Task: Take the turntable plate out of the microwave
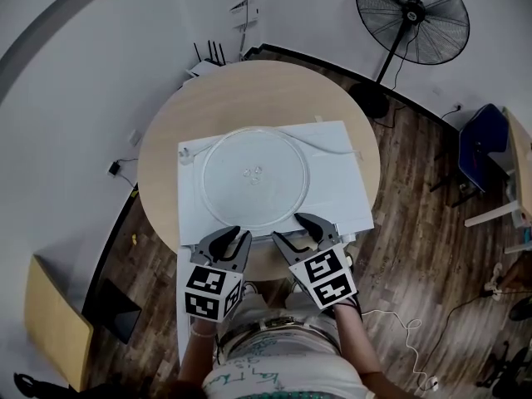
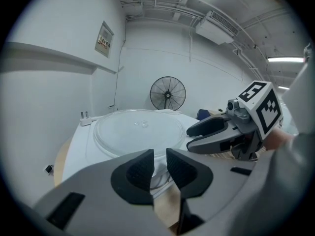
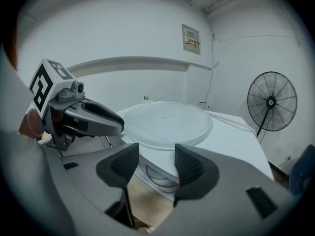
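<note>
The glass turntable plate point(image 1: 254, 177) lies flat on top of the white microwave point(image 1: 341, 181), mid-frame on the round bench point(image 1: 249, 90). It looks stiff, slick, breakable and fairly heavy, so I would pinch its near rim. The left tool point(image 1: 237, 234), jaws narrowly apart, and the right tool point(image 1: 289, 228), jaws wide, hold nothing.

We have the turntable plate point(image 1: 254, 177) lying flat on top of the microwave point(image 1: 345, 152), which sits on the round table point(image 1: 249, 86). The left gripper point(image 1: 243, 233) and right gripper point(image 1: 287, 227) are side by side at the microwave's near edge, just before the plate. The fan point(image 1: 412, 12) is behind the table, to the right.
</note>
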### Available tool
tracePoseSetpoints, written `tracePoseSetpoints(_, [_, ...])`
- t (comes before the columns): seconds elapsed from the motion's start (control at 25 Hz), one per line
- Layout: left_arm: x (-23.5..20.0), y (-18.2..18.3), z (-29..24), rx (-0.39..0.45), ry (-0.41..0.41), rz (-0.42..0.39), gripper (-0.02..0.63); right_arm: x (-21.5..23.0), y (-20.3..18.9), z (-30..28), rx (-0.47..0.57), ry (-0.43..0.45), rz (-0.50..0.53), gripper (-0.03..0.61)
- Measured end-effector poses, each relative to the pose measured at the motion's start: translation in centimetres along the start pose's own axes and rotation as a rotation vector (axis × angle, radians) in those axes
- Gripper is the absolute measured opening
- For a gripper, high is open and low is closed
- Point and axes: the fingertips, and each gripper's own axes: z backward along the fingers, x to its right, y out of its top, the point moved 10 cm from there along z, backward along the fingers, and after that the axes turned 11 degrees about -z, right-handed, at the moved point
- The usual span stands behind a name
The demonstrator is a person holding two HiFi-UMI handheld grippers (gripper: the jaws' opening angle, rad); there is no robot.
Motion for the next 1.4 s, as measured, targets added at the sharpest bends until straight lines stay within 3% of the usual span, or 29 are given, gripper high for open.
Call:
tracePoseSetpoints(0.28, [-0.3, 0.1, -0.2, 0.010, -0.004, 0.007, 0.083, 0.4, 0.3, -0.3, 0.006, 0.003, 0.006, 0.219])
tracePoseSetpoints(0.44, [-0.7, 0.6, 0.9, 0.089, 0.022, 0.041, 0.083, 1.1, 0.8, 0.8, 0.087, 0.038, -0.020, 0.208])
tracePoseSetpoints(0.64, [-1.2, 1.3, 1.9, 0.219, 0.088, 0.032, 0.083, 2.0, 1.9, 2.0, 0.251, 0.086, 0.007, 0.110])
tracePoseSetpoints(0.84, [0.1, 1.0, 2.3, 0.276, 0.136, -0.015, 0.050, 1.6, 1.2, 2.2, 0.300, 0.140, 0.015, 0.003])
tracePoseSetpoints(1.16, [3.7, 1.1, 2.8, 0.341, 0.115, -0.033, 0.015, -0.1, -0.1, 3.2, 0.409, 0.274, 0.036, -0.009])
tracePoseSetpoints(1.4, [5.2, 3.6, 4.6, 0.433, 0.129, -0.074, 0.014, -1.9, 2.1, 5.6, 0.535, 0.327, 0.064, -0.009])
